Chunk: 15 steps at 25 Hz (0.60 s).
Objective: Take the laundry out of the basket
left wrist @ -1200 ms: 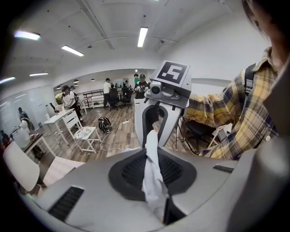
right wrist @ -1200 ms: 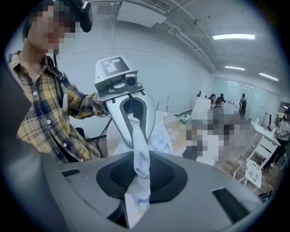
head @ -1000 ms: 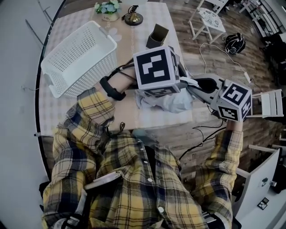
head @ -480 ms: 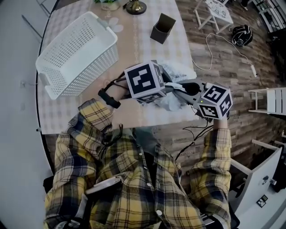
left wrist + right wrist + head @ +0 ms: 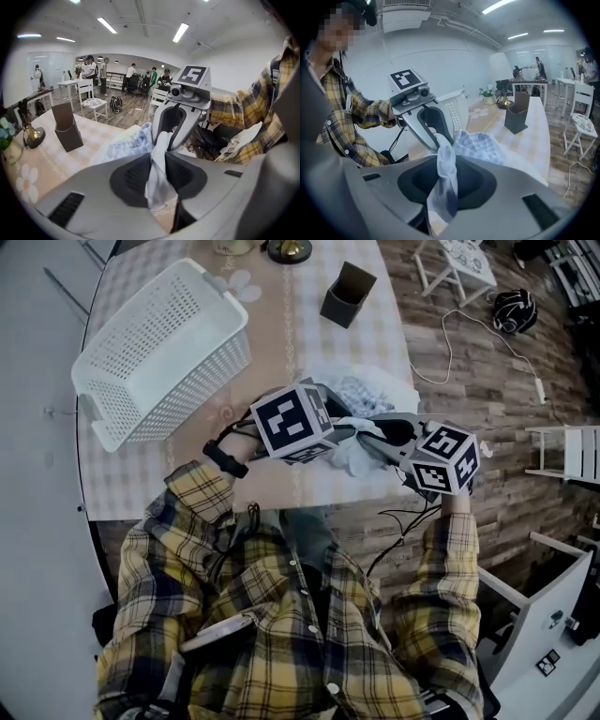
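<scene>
A pale blue checked cloth [image 5: 363, 395] lies heaped at the table's near right edge. A twisted white corner of it [image 5: 158, 159] runs between the pads of my left gripper [image 5: 157, 176], whose jaws are opening. The other end [image 5: 443, 173] hangs between the pads of my right gripper [image 5: 443, 180], also opening. The two grippers face each other tip to tip over the cloth, my left gripper [image 5: 345, 427] on the left and my right gripper [image 5: 382, 439] on the right. The white laundry basket [image 5: 159, 343] stands at the back left and looks empty.
A brown open box [image 5: 347, 294] stands at the table's far right, with a lamp base [image 5: 286, 249] and a flower pot [image 5: 232, 245] at the far edge. Off the table are white chairs [image 5: 459, 259], a black bag [image 5: 516, 307] and a floor cable [image 5: 469, 352].
Both grippers have come closer together over the cloth. More of the checked cloth now rests spread on the table by its near edge.
</scene>
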### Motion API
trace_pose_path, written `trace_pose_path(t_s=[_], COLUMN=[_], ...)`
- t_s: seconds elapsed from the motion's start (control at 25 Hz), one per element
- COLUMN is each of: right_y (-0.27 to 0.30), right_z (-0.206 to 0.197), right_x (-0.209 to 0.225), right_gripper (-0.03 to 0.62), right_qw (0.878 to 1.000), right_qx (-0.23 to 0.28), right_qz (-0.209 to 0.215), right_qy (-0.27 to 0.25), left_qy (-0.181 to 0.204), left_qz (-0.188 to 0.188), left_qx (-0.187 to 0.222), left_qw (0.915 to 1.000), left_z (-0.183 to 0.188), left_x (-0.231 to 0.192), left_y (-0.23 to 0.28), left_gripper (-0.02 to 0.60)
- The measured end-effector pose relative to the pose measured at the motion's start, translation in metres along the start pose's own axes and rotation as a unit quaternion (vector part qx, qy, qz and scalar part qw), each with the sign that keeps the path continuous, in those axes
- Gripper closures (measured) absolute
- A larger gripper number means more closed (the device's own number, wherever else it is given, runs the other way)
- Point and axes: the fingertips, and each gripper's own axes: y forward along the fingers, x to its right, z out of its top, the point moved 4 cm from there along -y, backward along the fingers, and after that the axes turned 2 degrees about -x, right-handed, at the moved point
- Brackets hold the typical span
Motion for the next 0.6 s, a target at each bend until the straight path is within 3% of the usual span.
trace_pose_path(t_s=[0.36, 0.6], right_y=[-0.039, -0.038], right_z=[0.037, 0.083], right_x=[-0.005, -0.030], right_gripper=[0.450, 0.450], right_qw=[0.997, 0.986], right_qx=[0.079, 0.159], right_qz=[-0.017, -0.041], right_qy=[0.010, 0.009], left_qy=[-0.001, -0.014], left_qz=[0.043, 0.072], left_qx=[0.035, 0.107], left_qw=[0.9985, 0.9916], left_z=[0.007, 0.013], left_x=[-0.007, -0.005], left_y=[-0.046, -0.097], left_gripper=[0.396, 0.396])
